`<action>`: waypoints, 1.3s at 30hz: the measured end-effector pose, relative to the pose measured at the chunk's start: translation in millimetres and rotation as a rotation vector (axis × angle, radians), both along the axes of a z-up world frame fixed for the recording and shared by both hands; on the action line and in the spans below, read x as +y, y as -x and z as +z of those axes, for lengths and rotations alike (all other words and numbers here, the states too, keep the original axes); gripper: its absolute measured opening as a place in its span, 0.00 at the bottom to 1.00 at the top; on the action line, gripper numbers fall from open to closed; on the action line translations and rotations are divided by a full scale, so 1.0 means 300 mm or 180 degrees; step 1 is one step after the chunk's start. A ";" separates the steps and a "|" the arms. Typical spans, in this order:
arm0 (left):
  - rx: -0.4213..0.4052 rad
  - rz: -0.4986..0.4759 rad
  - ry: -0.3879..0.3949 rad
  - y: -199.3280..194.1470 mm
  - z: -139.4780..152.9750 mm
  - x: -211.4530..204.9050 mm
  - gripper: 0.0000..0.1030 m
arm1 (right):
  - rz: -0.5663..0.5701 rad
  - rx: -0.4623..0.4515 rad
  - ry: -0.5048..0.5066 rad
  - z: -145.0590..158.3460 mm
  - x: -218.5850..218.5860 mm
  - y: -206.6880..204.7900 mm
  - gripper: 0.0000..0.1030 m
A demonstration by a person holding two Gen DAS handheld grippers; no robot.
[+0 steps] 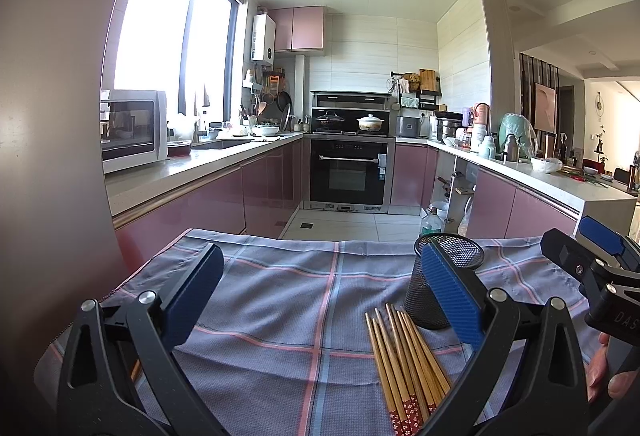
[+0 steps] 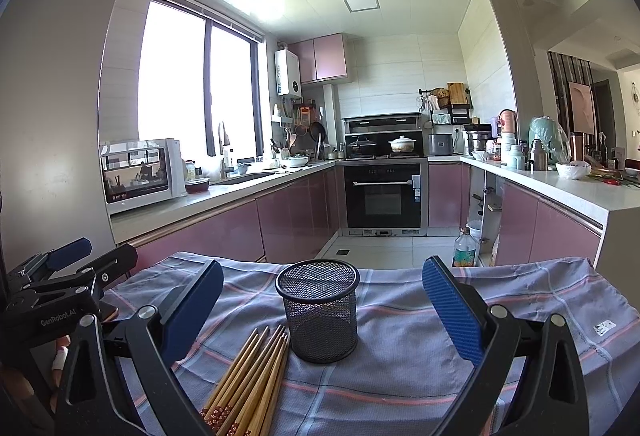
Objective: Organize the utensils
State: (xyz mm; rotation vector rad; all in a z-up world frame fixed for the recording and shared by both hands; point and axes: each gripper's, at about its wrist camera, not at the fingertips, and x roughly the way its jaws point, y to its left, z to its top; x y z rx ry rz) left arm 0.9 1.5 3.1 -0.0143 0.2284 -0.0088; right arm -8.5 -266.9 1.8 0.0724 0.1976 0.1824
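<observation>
Lying in a loose bundle on the plaid cloth (image 2: 400,336), the bamboo chopsticks (image 2: 250,380) rest just beside the upright black mesh holder (image 2: 320,316). Left gripper (image 1: 320,300) and right gripper (image 2: 322,308) both hover with fingers spread wide, holding nothing. Beyond the cloth: pink cabinets (image 2: 296,216), a built-in oven (image 2: 384,194), a microwave (image 2: 140,174), and a plastic bottle (image 2: 465,248) on the floor.

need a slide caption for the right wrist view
Open right tongs frame an upright, empty mesh cup on a plaid cloth, bamboo chopsticks lying loose beside it.
</observation>
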 end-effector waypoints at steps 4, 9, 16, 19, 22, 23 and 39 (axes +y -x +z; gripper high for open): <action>0.0005 -0.0004 -0.0002 -0.001 0.000 -0.001 0.94 | 0.0002 0.0000 -0.0003 -0.002 -0.002 -0.002 0.93; 0.0006 -0.0001 -0.0008 -0.001 0.000 -0.003 0.94 | 0.0005 0.0011 -0.0020 -0.007 -0.004 -0.006 0.93; 0.0004 0.0003 -0.0009 -0.002 0.000 -0.005 0.94 | 0.0011 0.0017 -0.0029 -0.010 -0.008 -0.008 0.93; 0.0003 0.0003 -0.0010 -0.003 0.000 -0.006 0.94 | 0.0010 0.0021 -0.0029 -0.010 -0.011 -0.005 0.93; 0.0012 -0.0002 -0.0007 -0.004 -0.001 -0.005 0.94 | 0.0015 0.0030 -0.0032 -0.013 -0.010 -0.005 0.93; 0.0012 -0.0001 -0.0010 -0.004 -0.001 -0.005 0.94 | 0.0019 0.0031 -0.0036 -0.012 -0.011 -0.005 0.93; 0.0532 -0.0155 -0.0151 -0.081 -0.077 -0.006 0.94 | 0.0279 0.0535 -0.0003 -0.068 0.001 -0.054 0.92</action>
